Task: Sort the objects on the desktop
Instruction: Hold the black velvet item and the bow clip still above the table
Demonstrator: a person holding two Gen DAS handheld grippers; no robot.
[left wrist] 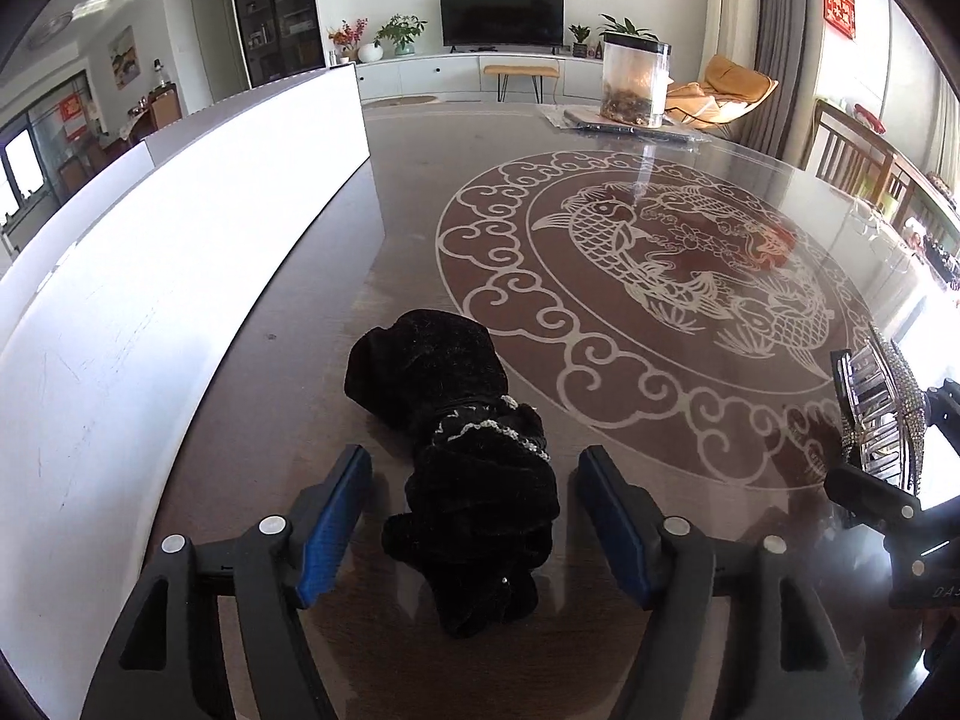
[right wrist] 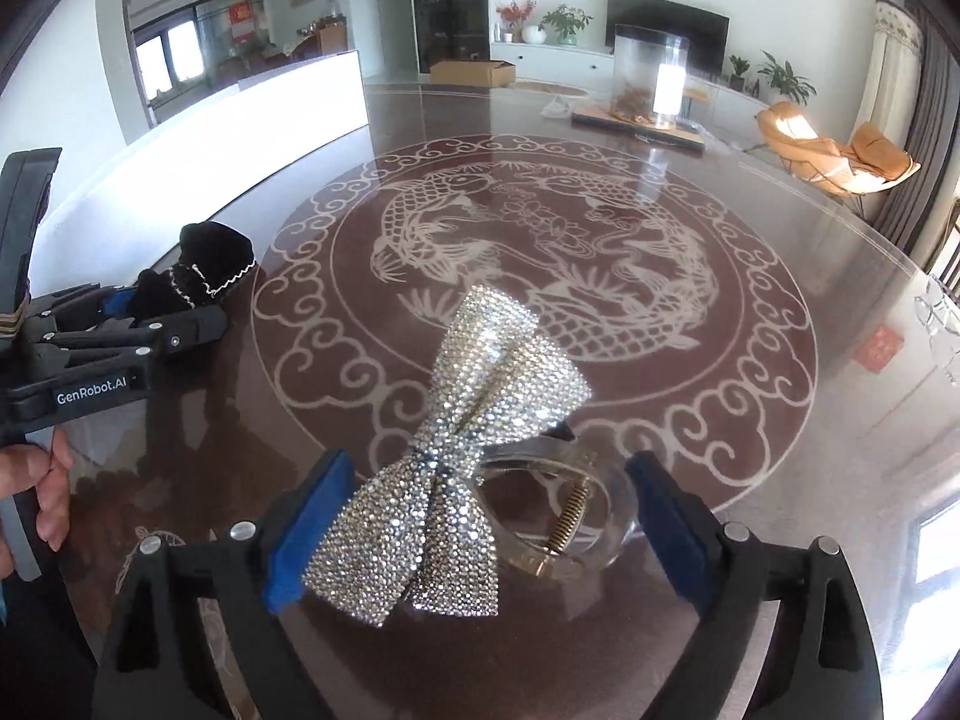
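Note:
A black velvet bow hair tie (left wrist: 465, 468) with a pale beaded trim lies on the dark table between the open fingers of my left gripper (left wrist: 474, 468); the pads stand apart from it on both sides. It also shows in the right wrist view (right wrist: 204, 273). A silver rhinestone bow hair claw (right wrist: 462, 468) with a clear plastic clip and spring sits between the fingers of my right gripper (right wrist: 486, 486). The jaws look wide, and I cannot tell if they grip it. It also shows at the right edge of the left wrist view (left wrist: 882, 414).
A long white box wall (left wrist: 180, 228) runs along the table's left side. A clear container (left wrist: 636, 84) with brown contents stands on a flat pad at the far edge. The table (left wrist: 660, 276) bears a round fish pattern. Chairs stand at the right.

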